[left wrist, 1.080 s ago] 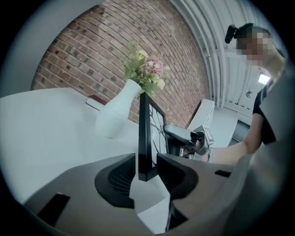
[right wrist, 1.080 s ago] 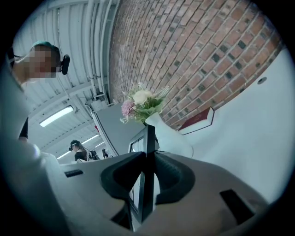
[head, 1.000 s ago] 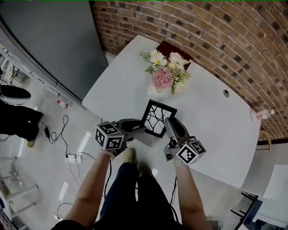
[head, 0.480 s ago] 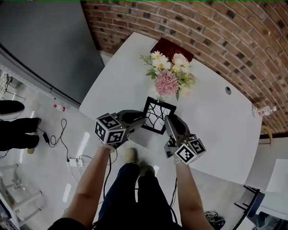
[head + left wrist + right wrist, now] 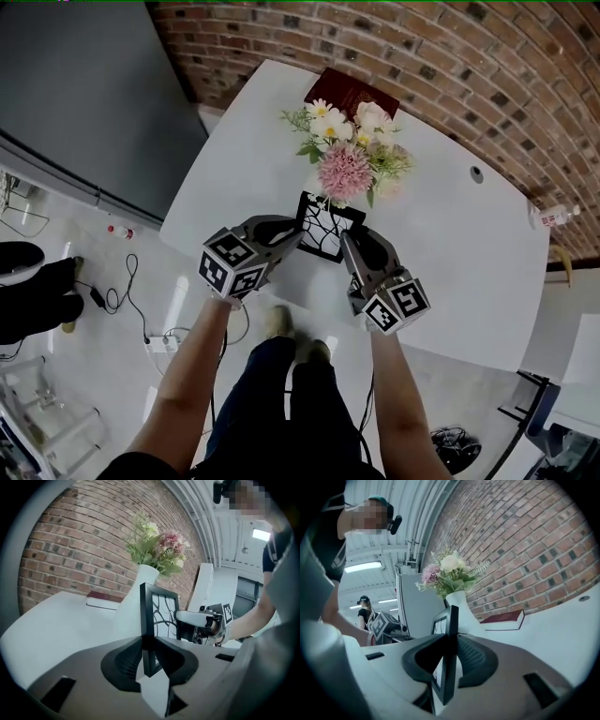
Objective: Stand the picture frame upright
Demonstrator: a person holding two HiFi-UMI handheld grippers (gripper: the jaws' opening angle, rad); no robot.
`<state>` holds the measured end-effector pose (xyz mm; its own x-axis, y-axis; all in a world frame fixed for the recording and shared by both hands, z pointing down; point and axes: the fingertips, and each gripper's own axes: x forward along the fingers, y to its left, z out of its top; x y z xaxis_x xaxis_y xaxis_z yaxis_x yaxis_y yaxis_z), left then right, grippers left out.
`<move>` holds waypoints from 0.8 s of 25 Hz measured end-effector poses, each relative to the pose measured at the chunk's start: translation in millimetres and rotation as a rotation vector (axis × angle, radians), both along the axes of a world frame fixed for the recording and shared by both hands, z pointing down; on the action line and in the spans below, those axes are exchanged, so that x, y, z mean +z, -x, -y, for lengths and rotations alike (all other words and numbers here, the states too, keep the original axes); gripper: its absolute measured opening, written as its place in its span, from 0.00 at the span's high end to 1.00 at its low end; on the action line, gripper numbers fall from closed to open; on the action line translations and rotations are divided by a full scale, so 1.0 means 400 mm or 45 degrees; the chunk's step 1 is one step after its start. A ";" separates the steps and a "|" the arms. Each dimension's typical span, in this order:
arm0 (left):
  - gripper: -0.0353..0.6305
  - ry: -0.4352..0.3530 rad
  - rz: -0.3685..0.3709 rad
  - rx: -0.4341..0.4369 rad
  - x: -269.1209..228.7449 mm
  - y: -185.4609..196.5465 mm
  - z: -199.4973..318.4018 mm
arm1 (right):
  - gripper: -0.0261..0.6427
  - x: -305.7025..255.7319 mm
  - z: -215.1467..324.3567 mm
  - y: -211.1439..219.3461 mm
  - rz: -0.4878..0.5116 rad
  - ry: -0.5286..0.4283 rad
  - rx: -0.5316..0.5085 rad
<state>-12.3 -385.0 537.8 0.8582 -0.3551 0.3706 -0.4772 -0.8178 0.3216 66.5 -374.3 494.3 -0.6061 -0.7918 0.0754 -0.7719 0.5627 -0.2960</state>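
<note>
The black picture frame (image 5: 327, 225) with a branch pattern stands nearly upright on the white table (image 5: 441, 272), just in front of the vase. My left gripper (image 5: 294, 234) grips its left edge and my right gripper (image 5: 348, 242) its right edge. In the left gripper view the frame's edge (image 5: 149, 616) sits pinched between the pads of the left gripper (image 5: 149, 645), whose jaws have just been closing on it. In the right gripper view the frame (image 5: 451, 630) is clamped in the right gripper (image 5: 450, 652). Each gripper shows across the frame in the other's view.
A white vase of flowers (image 5: 346, 159) stands right behind the frame, with a dark red book (image 5: 351, 91) beyond it by the brick wall. A cable hole (image 5: 477, 173) lies at the right. The table's near edge is under my hands. Cables lie on the floor at the left.
Both grippers have carried the frame away from the table's near edge toward the vase, and it stands more upright. The left jaws have closed on its edge.
</note>
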 end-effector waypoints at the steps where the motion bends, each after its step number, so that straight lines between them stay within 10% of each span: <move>1: 0.82 -0.024 0.017 -0.005 0.001 0.000 0.005 | 0.83 -0.001 0.003 0.003 -0.029 -0.022 -0.004; 20: 0.82 -0.232 0.064 -0.075 0.008 -0.002 0.081 | 0.83 0.018 0.058 0.004 -0.187 -0.183 -0.027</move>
<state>-11.6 -417.2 540.9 0.8161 -0.4693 0.3373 -0.5376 -0.8306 0.1450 64.7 -397.6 501.7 -0.6137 -0.7879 0.0510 -0.7883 0.6077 -0.0966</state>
